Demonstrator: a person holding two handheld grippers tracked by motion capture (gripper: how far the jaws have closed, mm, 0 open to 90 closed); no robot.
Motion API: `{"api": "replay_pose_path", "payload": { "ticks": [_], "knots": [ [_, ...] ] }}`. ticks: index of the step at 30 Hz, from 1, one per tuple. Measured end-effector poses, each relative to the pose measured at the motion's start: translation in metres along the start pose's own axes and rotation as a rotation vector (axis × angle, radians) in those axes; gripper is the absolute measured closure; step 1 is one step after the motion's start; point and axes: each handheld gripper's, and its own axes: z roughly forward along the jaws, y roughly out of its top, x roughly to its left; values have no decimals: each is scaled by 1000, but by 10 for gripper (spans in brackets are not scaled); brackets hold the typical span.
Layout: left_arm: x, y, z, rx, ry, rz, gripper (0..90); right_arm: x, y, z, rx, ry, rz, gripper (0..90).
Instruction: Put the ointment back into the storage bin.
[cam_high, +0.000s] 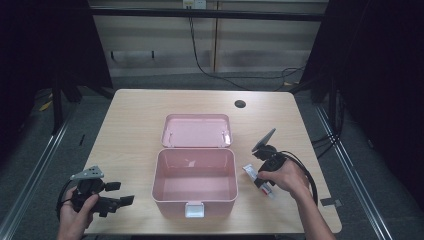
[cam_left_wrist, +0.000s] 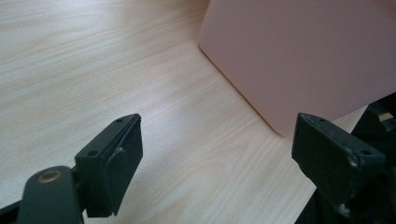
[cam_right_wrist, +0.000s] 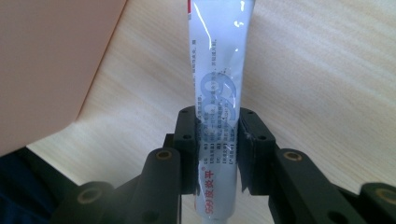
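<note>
L gripper (cam_high: 116, 196) sits at the table's near-left corner, just beside the open pale-pink plastic box (cam_high: 195, 202) w/ hinged lid, jaws spread wide w/ nothing between them; the left gripper view shows bare light-wood tabletop (cam_left_wrist: 116, 70) and the box's rounded outer corner (cam_left_wrist: 299, 56) just past the tips. Box sits mid-table, lid folded back flat, white latch at the front; inside looks empty from the high view. R of it, the white soft plastic tube w/ printed label (cam_right_wrist: 216, 98) is pinched crosswise in the R gripper (cam_right_wrist: 216, 154), jaws clamped on its lower-mid body; from above it lies just R of the box at the person's hand, near or at the tabletop. Handling, my read: light, thin-walled, squashy, glossy so prob a bit slippery; too hard a squeeze could dent it or force contents out. Best hold is the mid body, flat faces against the pads, roughly where it is now. High view gives the layout: box, lid, both hands. Right gripper view gives pad contact, label print and the box wall close by at its left.
</note>
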Motion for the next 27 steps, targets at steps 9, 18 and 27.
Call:
{"api": "replay_pose_path", "payload": {
  "ticks": [9,18,27],
  "knots": [
    [0,0,0,0,1,0,164,3,-4,-9,4,64,-37,719],
    [-1,0,0,-6,0,-7,164,9,-10,-24,-6,68,-110,719],
    [0,0,0,-5,-5,-5,164,14,-16,-45,-51,67,-171,718]
  ]
}}
